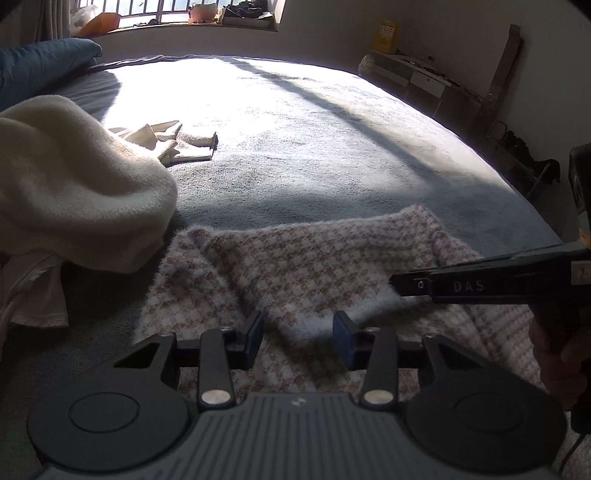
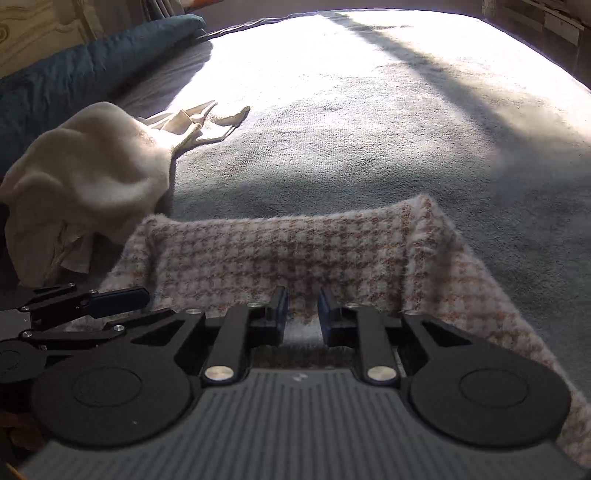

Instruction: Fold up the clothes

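We angled both grippers down over the checked sweater [image 1: 303, 266] on the bed [image 1: 332, 147]: left gripper [image 1: 297, 338] parted, empty; right gripper [image 2: 302, 314] narrowly parted, grip unclear.

Grey bed cover [image 1: 314, 147] half in sunlight; blue pillow [image 1: 40, 66] at its far left; barred window [image 1: 155, 11]; low shelf [image 1: 413, 74] by the wall

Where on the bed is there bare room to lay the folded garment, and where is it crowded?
Free: the wide bedspread beyond the checked knit garment, out to the far and right edges. Crowded: the left side, with the cream fleece heap, small beige cloths behind it and the blue pillow.
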`<action>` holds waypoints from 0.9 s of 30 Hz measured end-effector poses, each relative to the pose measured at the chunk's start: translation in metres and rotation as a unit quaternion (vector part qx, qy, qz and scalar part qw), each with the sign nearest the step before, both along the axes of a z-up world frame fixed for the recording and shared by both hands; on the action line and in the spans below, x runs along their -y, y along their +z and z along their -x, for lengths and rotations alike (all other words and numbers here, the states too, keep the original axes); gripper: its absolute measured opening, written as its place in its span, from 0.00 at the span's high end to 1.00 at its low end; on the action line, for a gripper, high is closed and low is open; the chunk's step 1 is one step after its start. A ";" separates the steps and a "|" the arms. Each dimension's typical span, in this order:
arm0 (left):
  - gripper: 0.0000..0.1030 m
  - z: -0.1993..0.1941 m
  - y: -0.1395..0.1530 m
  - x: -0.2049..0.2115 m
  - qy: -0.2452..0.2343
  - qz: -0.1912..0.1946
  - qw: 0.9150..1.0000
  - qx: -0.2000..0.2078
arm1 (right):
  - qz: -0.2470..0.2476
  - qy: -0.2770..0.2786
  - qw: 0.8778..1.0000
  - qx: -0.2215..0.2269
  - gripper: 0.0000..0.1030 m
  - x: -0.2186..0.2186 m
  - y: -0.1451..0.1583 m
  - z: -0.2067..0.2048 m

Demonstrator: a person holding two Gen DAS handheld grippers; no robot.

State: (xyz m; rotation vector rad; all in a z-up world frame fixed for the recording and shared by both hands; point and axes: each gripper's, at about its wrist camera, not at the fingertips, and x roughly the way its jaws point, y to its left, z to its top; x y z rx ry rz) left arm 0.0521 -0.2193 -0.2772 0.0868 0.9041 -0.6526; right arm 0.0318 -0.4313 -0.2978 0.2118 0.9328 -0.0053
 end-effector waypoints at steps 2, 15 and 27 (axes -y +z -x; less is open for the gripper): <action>0.60 0.012 0.005 -0.009 0.012 0.000 1.000 -0.006 | -0.013 -0.001 0.999 -0.033 0.83 -0.001 -0.021 -0.007; 0.57 0.174 0.054 -0.124 0.174 0.032 0.979 -0.102 | -0.069 0.031 0.997 -0.034 0.82 -0.030 0.046 0.131; 0.56 0.267 0.020 -0.200 0.280 0.017 0.947 -0.154 | -0.168 0.095 0.974 -0.122 0.82 -0.109 0.032 0.217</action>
